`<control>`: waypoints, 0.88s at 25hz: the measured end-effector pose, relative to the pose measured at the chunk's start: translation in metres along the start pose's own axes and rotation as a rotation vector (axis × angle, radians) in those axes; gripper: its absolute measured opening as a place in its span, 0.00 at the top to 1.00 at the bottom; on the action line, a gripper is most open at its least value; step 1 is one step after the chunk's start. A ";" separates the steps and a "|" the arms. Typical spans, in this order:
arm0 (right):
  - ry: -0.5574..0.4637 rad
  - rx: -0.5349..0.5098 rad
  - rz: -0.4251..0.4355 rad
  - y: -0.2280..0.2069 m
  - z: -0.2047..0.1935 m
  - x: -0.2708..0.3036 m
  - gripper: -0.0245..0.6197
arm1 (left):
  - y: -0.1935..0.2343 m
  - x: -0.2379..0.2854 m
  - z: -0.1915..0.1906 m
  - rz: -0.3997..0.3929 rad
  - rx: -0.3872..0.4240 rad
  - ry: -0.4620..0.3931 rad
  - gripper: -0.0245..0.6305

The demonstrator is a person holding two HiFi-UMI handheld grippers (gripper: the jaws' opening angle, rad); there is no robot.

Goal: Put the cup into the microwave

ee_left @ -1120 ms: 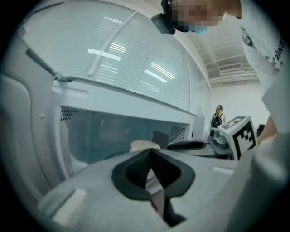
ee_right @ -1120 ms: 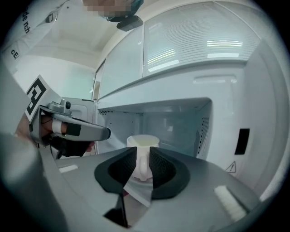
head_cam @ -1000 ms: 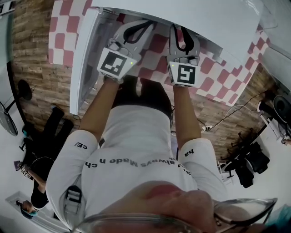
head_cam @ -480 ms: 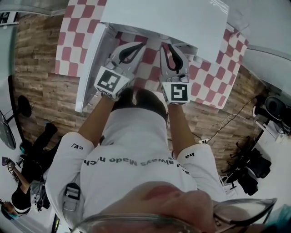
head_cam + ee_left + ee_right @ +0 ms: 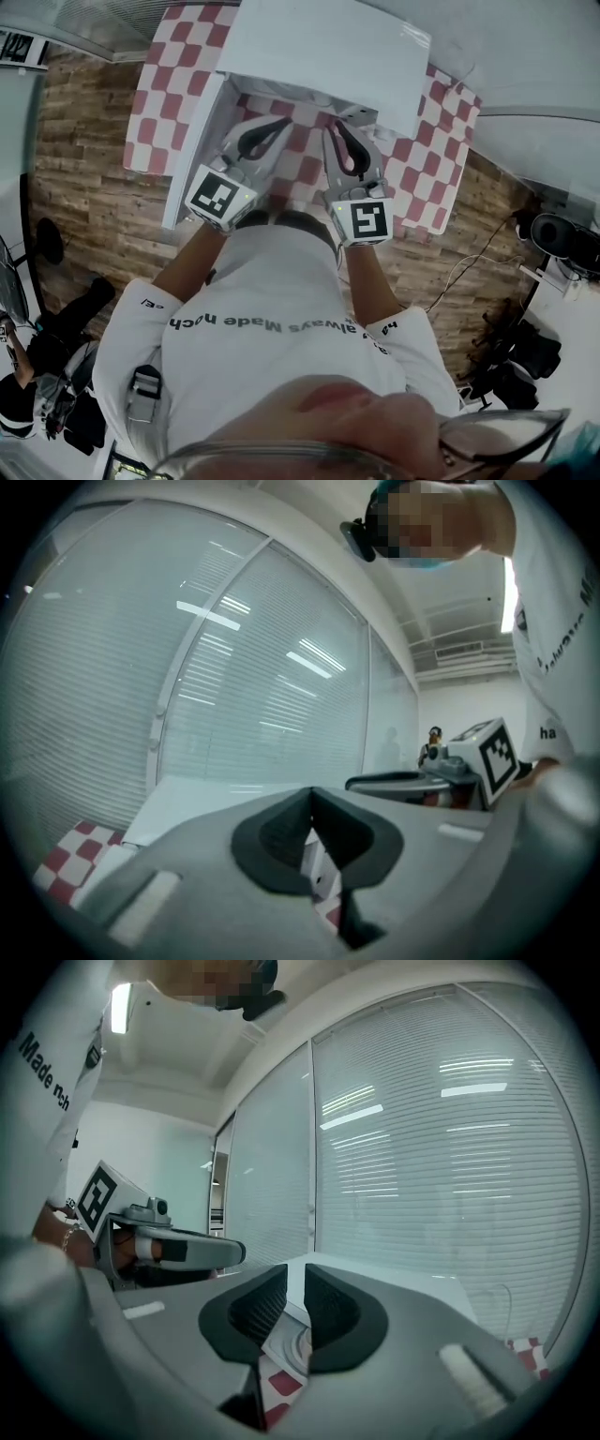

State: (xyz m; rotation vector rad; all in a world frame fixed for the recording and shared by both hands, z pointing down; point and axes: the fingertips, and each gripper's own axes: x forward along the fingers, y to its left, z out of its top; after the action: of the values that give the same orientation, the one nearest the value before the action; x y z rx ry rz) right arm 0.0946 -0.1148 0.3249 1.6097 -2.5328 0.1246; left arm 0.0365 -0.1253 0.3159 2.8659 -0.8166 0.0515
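The white microwave (image 5: 328, 47) stands on a table with a red-and-white checked cloth (image 5: 169, 94). Its door (image 5: 192, 155) hangs open on the left. My left gripper (image 5: 281, 124) and right gripper (image 5: 336, 128) are held side by side just in front of the microwave's opening, both shut and holding nothing. In the left gripper view the pads (image 5: 281, 841) meet at the tip. In the right gripper view only a thin slit shows between the pads (image 5: 333, 1312). A white rounded object (image 5: 295, 1340) lies below the right jaws on the cloth. I cannot tell if it is the cup.
Wood-pattern floor (image 5: 84, 187) surrounds the table. Tall windows with blinds (image 5: 234, 667) rise behind the microwave. Cables and dark equipment (image 5: 553, 234) lie on the floor at the right. Other people stand at the lower left (image 5: 28, 366).
The table and microwave have slid down and further into view. Both grippers have drawn back a little from the microwave's front, still side by side and shut.
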 end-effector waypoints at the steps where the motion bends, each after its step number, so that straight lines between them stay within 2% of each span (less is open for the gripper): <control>1: -0.005 0.011 0.000 0.002 0.007 -0.005 0.87 | -0.005 -0.003 0.008 -0.003 0.004 -0.007 0.96; 10: -0.011 0.010 0.029 0.016 0.060 -0.046 0.87 | -0.036 -0.023 0.050 -0.024 0.016 -0.031 0.96; 22: -0.057 0.000 0.062 0.034 0.106 -0.075 0.87 | -0.069 -0.038 0.078 -0.066 0.034 -0.060 0.96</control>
State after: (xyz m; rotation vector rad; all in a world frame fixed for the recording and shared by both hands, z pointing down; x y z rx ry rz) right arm 0.0879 -0.0483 0.2083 1.5571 -2.6261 0.0857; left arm 0.0391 -0.0604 0.2260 2.9368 -0.7382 -0.0286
